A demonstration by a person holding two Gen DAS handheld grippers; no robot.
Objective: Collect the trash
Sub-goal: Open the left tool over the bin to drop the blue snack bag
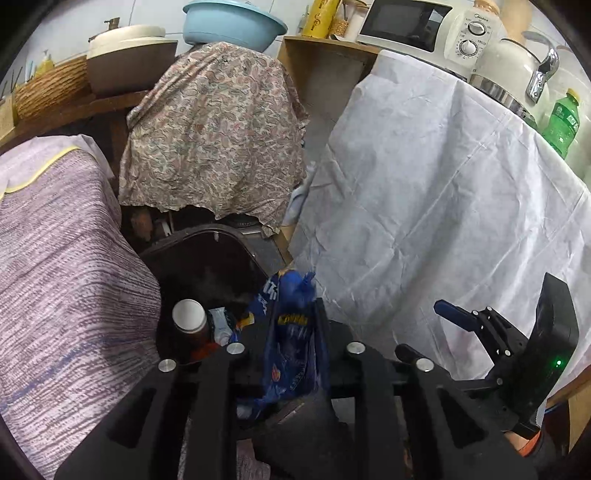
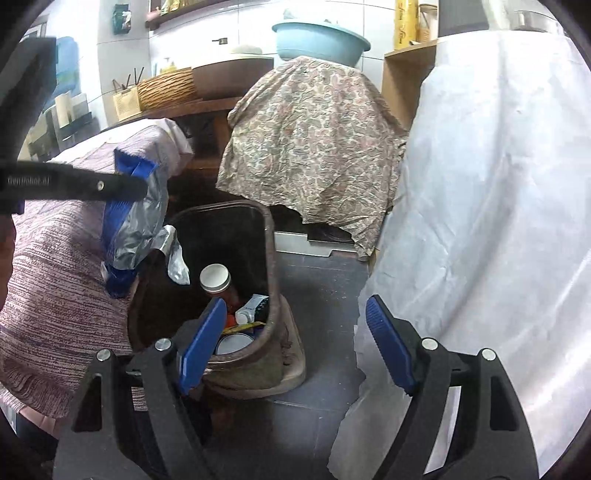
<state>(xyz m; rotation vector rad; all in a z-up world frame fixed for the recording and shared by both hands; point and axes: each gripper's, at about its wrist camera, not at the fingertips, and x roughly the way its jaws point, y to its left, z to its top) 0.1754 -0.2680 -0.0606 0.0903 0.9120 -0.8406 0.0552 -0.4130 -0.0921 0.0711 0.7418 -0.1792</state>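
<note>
Presently, at the bin:

Left gripper point(image 1: 295, 332): clamped on a blue snack bag point(image 1: 295, 328), which is pinched between nearly closed jaws and held above the bin's near rim.

Bag: crumpled, blue outside with yellow lettering, silver inside (the lining is seen from the right wrist view, point(image 2: 136, 221)); it is hung over the bin's left edge, beside the striped cloth.

Right gripper point(image 2: 295, 347): jaws stood well apart, nothing between the blue pads point(image 2: 388, 347); it is held over the floor just right of the bin, with one pad overlapping the bin's rim in view.

Bin point(image 2: 271, 258): dark brown, open-topped, set on the tiled floor point(image 2: 325, 295) between a striped cloth point(image 2: 55, 295) and a white cloth point(image 2: 480, 221).

Contents: a white-capped bottle point(image 2: 216, 280) stood upright, a small carton point(image 2: 251, 310), a round tin point(image 2: 234, 341) and a yellow wrapper are seen at the bottom.

Behind: a paisley cloth point(image 2: 314, 147) is draped over something, with a light blue basin point(image 2: 319, 37) set on top.

Counter: a microwave point(image 1: 406, 26), a white kettle point(image 1: 509, 70) and a green bottle point(image 1: 563, 125) are seen.
</note>
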